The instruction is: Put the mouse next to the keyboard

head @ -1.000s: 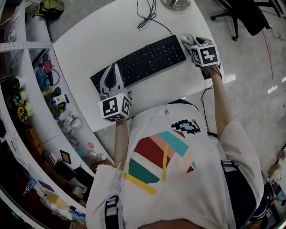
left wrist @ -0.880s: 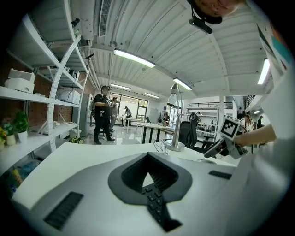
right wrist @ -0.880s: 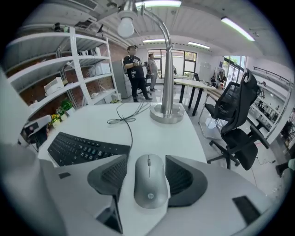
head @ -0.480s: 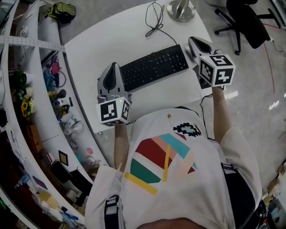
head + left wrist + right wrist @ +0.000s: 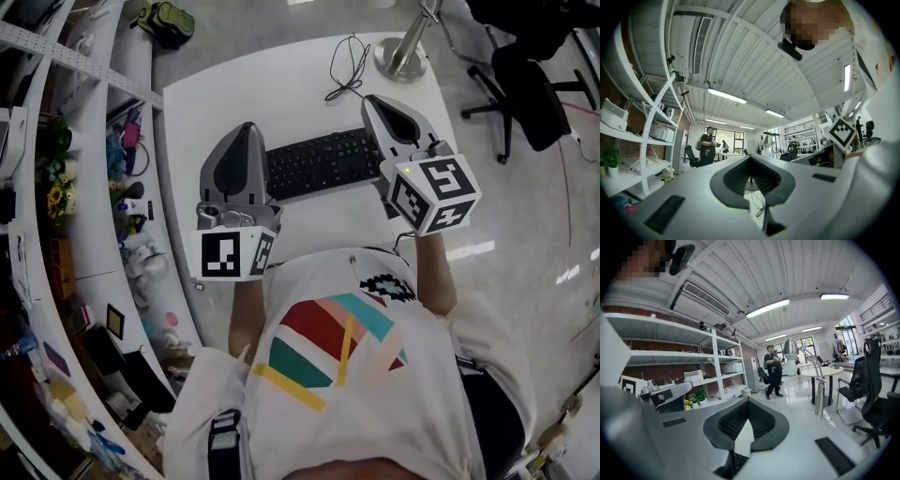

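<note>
The black keyboard point(image 5: 319, 164) lies aslant in the middle of the white table point(image 5: 244, 84). Both grippers are held up above the table and point out into the room. My left gripper point(image 5: 244, 128) hovers over the keyboard's left end, jaws shut and empty; the left gripper view point(image 5: 751, 157) shows the same. My right gripper point(image 5: 372, 99) hangs over the keyboard's right end, also shut with nothing in it point(image 5: 747, 401). A dark shape point(image 5: 392, 208) with a cable peeks out under the right gripper's marker cube at the table's front edge. It may be the mouse; most of it is hidden.
A coiled black cable point(image 5: 345, 66) and a lamp base point(image 5: 403, 58) sit at the table's far side. Cluttered shelves point(image 5: 103, 187) run along the left. An office chair point(image 5: 530, 89) stands to the right. People stand far off in the room point(image 5: 773, 369).
Both grippers have risen from the table toward the head camera and look larger. The right one has moved left over the keyboard's right end.
</note>
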{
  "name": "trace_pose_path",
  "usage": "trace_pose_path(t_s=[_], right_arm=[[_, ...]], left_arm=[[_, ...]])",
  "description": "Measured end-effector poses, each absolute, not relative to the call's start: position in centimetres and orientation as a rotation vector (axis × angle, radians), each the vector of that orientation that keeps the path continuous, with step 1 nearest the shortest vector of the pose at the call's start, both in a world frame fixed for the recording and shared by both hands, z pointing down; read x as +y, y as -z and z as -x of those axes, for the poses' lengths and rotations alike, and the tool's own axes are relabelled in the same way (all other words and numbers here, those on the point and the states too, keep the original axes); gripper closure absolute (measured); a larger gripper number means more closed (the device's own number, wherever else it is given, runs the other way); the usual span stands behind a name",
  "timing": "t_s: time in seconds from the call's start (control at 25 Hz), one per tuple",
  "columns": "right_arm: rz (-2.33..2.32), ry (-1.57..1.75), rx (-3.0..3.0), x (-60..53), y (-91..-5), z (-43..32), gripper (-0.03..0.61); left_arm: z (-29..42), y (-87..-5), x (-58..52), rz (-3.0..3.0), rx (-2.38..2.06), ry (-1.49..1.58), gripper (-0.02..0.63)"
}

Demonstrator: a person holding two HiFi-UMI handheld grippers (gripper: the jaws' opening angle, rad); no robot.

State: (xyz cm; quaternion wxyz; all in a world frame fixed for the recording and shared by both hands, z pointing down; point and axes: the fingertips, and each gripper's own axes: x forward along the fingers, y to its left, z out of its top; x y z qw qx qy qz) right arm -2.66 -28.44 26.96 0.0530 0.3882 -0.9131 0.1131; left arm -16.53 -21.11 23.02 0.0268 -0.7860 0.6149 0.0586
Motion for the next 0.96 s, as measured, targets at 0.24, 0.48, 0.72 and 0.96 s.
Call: trace_pose_path(t_s=[0.24,0.48,0.72,0.96], right_arm=[[-1.132,-0.252,-2.819,-26.6,-25.1,3.8,0.566],[-1.144,-0.206,-2.761,-26.9,-26.0,3.3,0.566],[-1.145,-0.192,-2.746,-27.2,-26.4,2.8,0.566],[-1.193,-0.125,-2.666,-28.1,-27.4,2.5,0.566]], left_arm=[[16.6,-22.3,-21.1,2.397,1.922,-0.202,0.571],[15.4,-22.0,-21.6,2.412,1.895,-0.199,0.571],[14.6,-22.7,-22.3,2.448,1.886,-0.194,0.571],[15.5,-23.3,-22.3,2.447,1.907,-0.186,0.571]])
